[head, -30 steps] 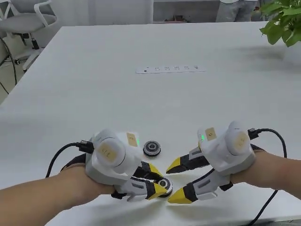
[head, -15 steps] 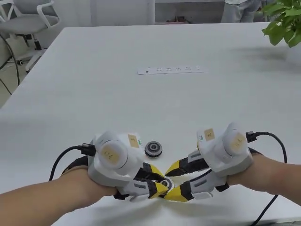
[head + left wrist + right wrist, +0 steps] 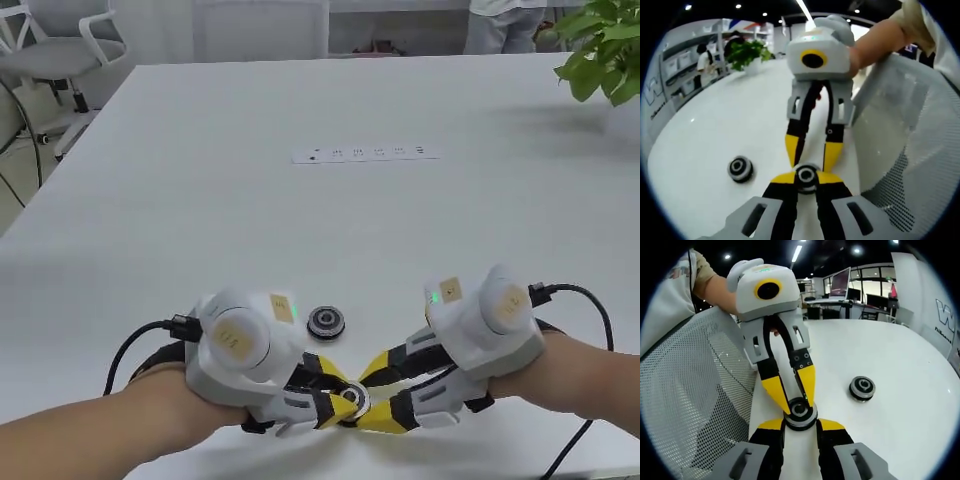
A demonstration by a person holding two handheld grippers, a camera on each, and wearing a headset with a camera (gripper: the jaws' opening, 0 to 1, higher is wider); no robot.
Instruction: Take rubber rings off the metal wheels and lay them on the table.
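Observation:
A small metal wheel with a black rubber ring [image 3: 352,397] hangs just above the near table edge between both grippers. My left gripper [image 3: 343,405] is shut on it from the left, its yellow tips flanking the wheel [image 3: 806,177]. Meeting it from the right, my right gripper [image 3: 370,396] has its jaws closed against the same wheel [image 3: 800,413]. The left gripper view has the right gripper [image 3: 812,151] reaching down onto the wheel's top, and the right gripper view has the left gripper [image 3: 791,387] doing likewise. A second ringed wheel [image 3: 326,322] [image 3: 740,168] [image 3: 862,388] lies flat on the white table [image 3: 320,220].
A white power strip [image 3: 365,153] lies mid-table. A leafy plant [image 3: 605,45] stands at the far right corner and an office chair [image 3: 60,45] beyond the far left edge. A mesh chair back [image 3: 910,150] [image 3: 690,390] is close behind the grippers. Black cables trail from both.
My right gripper has moved left to meet the left one and narrowed its jaws from wide open onto the held wheel. The left gripper kept its grip.

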